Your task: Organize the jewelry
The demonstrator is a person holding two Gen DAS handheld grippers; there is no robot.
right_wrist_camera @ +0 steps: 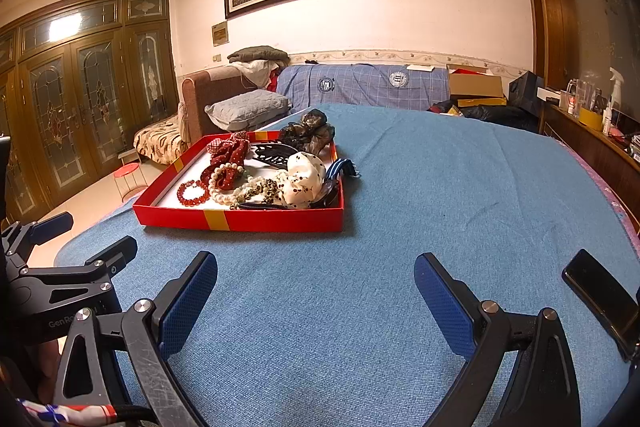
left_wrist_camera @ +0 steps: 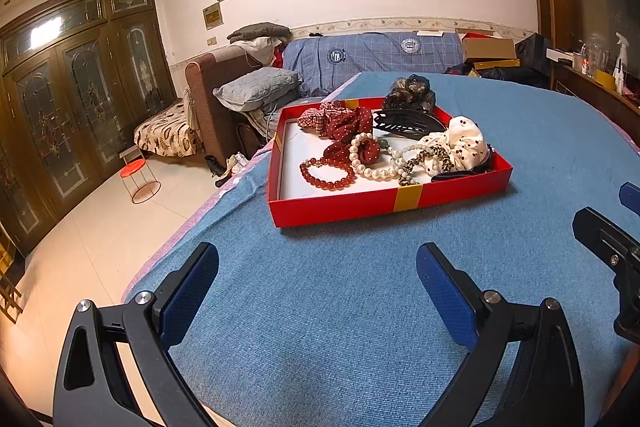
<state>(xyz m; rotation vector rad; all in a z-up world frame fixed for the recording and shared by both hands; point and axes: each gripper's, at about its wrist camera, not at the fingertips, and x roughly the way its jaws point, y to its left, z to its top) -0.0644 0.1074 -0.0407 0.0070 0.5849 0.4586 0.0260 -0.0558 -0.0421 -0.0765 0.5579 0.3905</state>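
Red cardboard tray on the blue-clothed surface holds the jewelry together: red bead bracelet, pearl strand, scrunchies. Left claw and right claw hover spread wide, empty, short of the tray.

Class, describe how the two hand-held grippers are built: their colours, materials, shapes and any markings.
Both the left gripper and the right gripper have black angular frames with triangular cut-outs and round silver bolts. Each finger carries a flat blue pad with a fine textured grid. In the right wrist view, the left gripper's body shows partial pale lettering, "GenRo".
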